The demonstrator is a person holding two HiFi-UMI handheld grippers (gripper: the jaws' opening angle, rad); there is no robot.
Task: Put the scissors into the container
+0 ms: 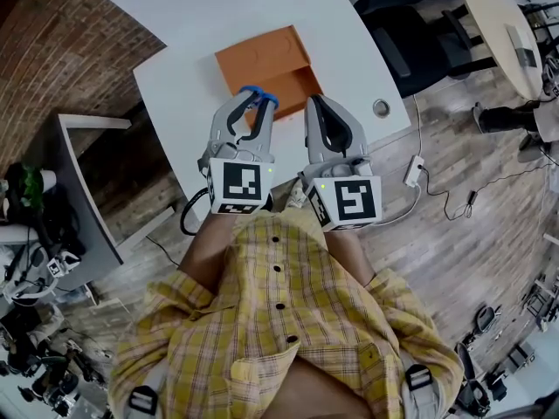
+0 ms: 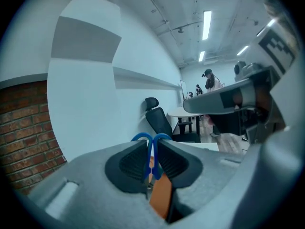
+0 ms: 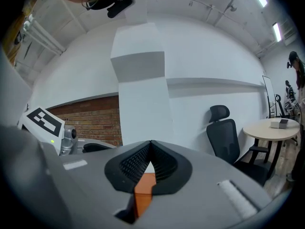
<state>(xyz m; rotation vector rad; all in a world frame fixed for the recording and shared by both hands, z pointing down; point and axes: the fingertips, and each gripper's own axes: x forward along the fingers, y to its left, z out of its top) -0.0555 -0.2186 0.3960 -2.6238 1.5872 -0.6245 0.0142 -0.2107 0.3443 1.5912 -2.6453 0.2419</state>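
- The left gripper (image 1: 253, 105) is held over the near part of the white table (image 1: 175, 90), its marker cube towards the person.
- Its jaws are nearly together and clamp the scissors (image 1: 259, 97). In the left gripper view the blue handle loops (image 2: 151, 144) stick up just past the jaw tips, with the pads pressed on either side.
- The scissors are off the table, and in the head view they sit over the near left edge of the orange container (image 1: 272, 58).
- The container lies on the table just beyond both grippers, with a deeper section at its near right.
- The right gripper (image 1: 313, 105) is just right of the left one. Its jaws (image 3: 151, 144) meet at the tips with nothing between them.
- A black office chair (image 1: 410, 24) stands far right, past the table.
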